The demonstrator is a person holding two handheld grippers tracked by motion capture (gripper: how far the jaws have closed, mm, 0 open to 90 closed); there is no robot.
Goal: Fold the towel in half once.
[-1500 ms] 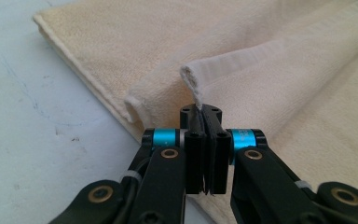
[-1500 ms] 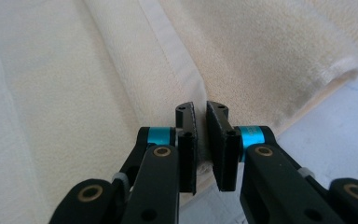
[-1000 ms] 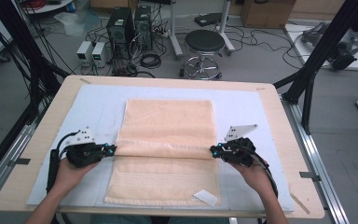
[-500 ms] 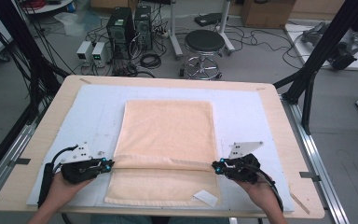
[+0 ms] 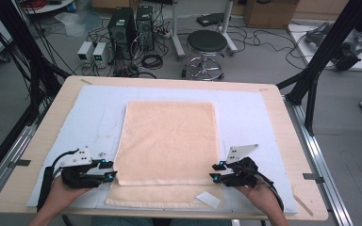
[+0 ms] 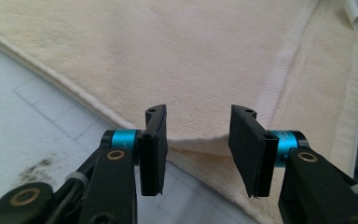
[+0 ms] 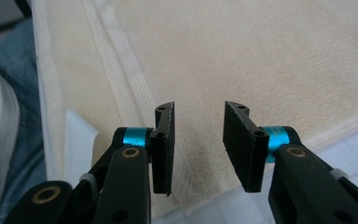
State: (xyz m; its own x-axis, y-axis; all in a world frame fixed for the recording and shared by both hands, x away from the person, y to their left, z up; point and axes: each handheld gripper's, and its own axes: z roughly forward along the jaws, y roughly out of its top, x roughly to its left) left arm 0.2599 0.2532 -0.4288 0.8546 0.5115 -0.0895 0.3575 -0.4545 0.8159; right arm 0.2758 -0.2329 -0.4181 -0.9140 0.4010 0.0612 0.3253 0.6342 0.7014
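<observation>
A peach towel (image 5: 167,141) lies folded on the white mat (image 5: 250,113), its upper layer stopping short of the near hem. My left gripper (image 5: 109,169) rests at the fold's near-left corner and my right gripper (image 5: 215,171) at its near-right corner. Both pairs of jaws have just been opening. In the left gripper view the left gripper (image 6: 198,140) stands open with the towel (image 6: 177,56) edge lying loose in the gap, pads clear of it. The right gripper (image 7: 198,140) is likewise open over the towel (image 7: 261,56) near its striped hem.
A white tag (image 5: 208,199) sticks out at the towel's near-right hem. The mat covers most of the wooden table (image 5: 169,81). Black frame posts (image 5: 318,61) stand at both sides. A stool (image 5: 207,44) and computer boxes (image 5: 132,23) sit on the floor beyond the far edge.
Both hands drew the towel's folded edge toward the near side and lowered it onto the bottom layer. Both grippers went from shut on the towel to open, letting it go.
</observation>
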